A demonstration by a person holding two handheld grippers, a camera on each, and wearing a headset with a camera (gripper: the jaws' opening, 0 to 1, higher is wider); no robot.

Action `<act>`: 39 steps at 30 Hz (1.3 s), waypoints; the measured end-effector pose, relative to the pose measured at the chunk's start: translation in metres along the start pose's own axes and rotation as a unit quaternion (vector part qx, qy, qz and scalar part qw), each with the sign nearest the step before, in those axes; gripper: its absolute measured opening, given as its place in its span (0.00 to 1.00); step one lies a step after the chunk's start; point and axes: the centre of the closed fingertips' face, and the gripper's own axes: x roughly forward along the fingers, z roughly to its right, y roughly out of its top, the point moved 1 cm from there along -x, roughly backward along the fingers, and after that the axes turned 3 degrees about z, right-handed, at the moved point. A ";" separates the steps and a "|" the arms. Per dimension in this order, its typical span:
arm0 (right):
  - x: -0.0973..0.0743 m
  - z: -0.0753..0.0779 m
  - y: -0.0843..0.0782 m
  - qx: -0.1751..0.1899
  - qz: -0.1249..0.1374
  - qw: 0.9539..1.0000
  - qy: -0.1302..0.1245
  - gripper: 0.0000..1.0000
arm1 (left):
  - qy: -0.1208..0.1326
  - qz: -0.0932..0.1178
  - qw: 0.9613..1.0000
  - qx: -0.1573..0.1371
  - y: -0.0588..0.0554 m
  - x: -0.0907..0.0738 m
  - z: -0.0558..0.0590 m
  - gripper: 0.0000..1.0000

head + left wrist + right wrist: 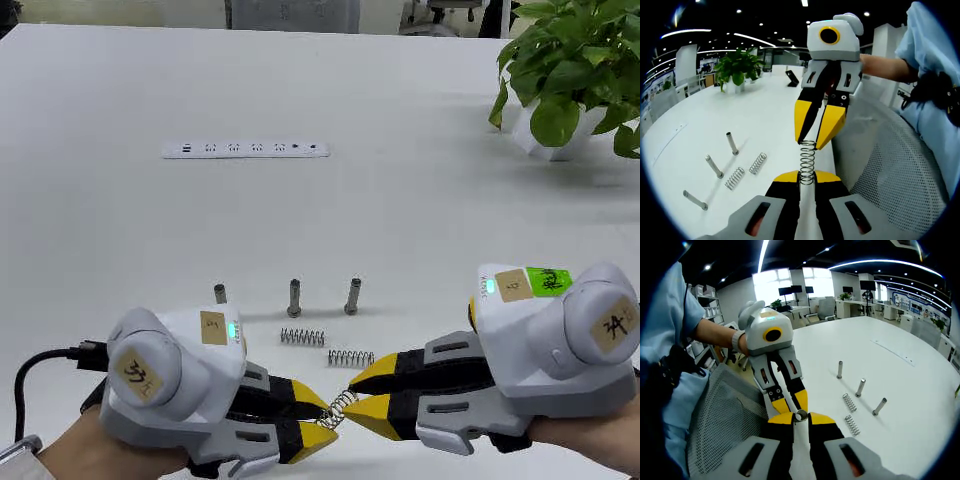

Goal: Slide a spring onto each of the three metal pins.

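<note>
One spring (341,405) spans the two grippers just above the table's near edge. My left gripper (333,422) is shut on its lower end and my right gripper (350,392) on its upper end. In the left gripper view the spring (807,160) rises from my own jaws into the right gripper (809,144). In the right gripper view the spring (801,415) shows end-on. Three metal pins (220,293) (294,297) (352,295) stand upright in a row, all bare. Two loose springs (302,336) (350,357) lie in front of them.
A white power strip (245,150) lies mid-table. A potted plant (570,70) stands at the far right. A black cable (40,360) runs from the left gripper. A mesh chair (900,165) is behind the table's near edge.
</note>
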 end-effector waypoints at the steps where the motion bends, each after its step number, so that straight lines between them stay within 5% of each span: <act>1: 0.000 0.000 0.000 -0.002 -0.001 1.000 0.000 0.12 | 0.000 0.000 1.000 -0.001 0.000 0.000 0.000 0.09; 6: -0.002 -0.004 -0.001 -0.050 -0.024 0.998 0.021 0.25 | -0.002 0.006 1.000 0.000 0.003 0.001 0.001 0.09; 14: 0.003 -0.008 -0.004 -0.094 -0.071 0.991 0.067 0.24 | -0.016 -0.005 1.000 0.019 0.003 0.005 0.006 0.09; 20: 0.007 -0.008 -0.013 -0.122 -0.117 0.981 0.095 0.21 | -0.025 -0.016 0.999 0.026 0.000 0.009 0.009 0.09; 28: 0.013 -0.014 -0.019 -0.132 -0.140 0.974 0.121 0.16 | -0.029 -0.015 0.999 0.026 0.002 0.011 0.012 0.09; 39: 0.017 -0.017 -0.020 -0.132 -0.144 0.971 0.135 0.14 | -0.031 -0.018 0.999 0.029 0.001 0.009 0.011 0.09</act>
